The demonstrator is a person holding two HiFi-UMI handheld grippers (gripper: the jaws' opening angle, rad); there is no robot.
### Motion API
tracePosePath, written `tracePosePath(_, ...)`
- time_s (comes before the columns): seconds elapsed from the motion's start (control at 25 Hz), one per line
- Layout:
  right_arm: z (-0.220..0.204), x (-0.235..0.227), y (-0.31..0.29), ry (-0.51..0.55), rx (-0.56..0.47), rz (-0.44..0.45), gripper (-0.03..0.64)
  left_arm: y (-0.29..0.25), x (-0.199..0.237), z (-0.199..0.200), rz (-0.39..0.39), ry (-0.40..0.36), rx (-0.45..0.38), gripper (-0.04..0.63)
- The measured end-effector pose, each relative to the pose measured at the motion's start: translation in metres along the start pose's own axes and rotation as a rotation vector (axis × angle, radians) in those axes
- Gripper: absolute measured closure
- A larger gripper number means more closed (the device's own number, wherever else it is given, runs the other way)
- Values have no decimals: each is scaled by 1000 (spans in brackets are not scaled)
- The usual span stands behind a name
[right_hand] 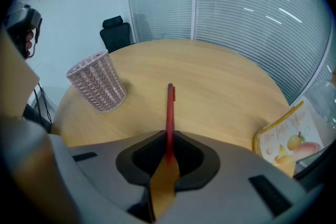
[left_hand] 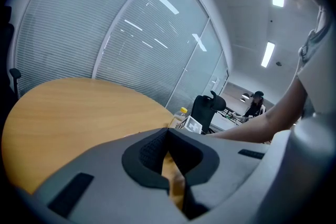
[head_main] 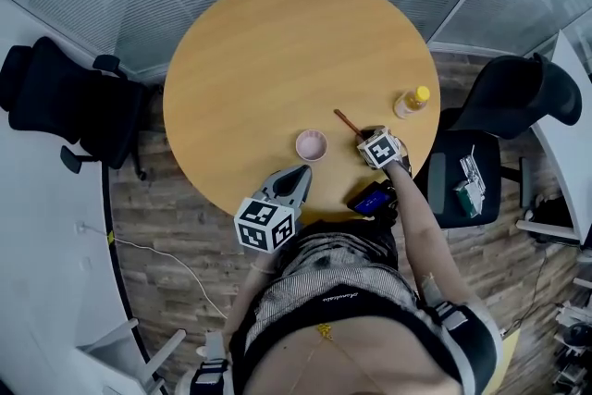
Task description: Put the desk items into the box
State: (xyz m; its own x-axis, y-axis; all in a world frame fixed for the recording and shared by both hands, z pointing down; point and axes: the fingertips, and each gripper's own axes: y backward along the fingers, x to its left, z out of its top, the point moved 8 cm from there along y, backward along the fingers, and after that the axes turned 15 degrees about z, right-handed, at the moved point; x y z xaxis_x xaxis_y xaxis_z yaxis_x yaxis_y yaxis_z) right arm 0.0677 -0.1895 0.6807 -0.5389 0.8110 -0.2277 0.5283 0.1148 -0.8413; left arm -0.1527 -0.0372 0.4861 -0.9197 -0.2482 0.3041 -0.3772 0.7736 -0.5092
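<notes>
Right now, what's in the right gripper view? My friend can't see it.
The right tool pinches the near end of a red pen that points out across a round wooden table. A pink woven cup stands at left; a bottle with a fruit label peeks in at right.

A round table (head_main: 277, 51) stands between two office chairs, one on its left (head_main: 55, 97) and one on its right (head_main: 513, 97). A cup (head_main: 312, 144) stands on the table near the front edge. A pen (head_main: 347, 121) lies just right of the cup, its near end between the right gripper's (head_main: 366, 138) jaws. A bottle (head_main: 412, 102) stands farther right, by the rim. The left gripper (head_main: 298, 178) is just in front of the cup.
</notes>
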Motion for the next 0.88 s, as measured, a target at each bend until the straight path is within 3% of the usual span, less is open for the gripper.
tracePosePath(0.36,-5,19,6,91,96,55,557,9,-8,-10,-10,8,11,577)
tracePosePath(0.48,-11,27,9,61,94,99,557,11,-9,-8,-20,2,8,577)
tracePosePath(0.68,4,33,32,176,82,36,557,10,-10,-10,-35,-7,20,577)
tracePosePath(0.88,11,45,53,202,82,38,557,7,-13,-14,-51,-12,39,577)
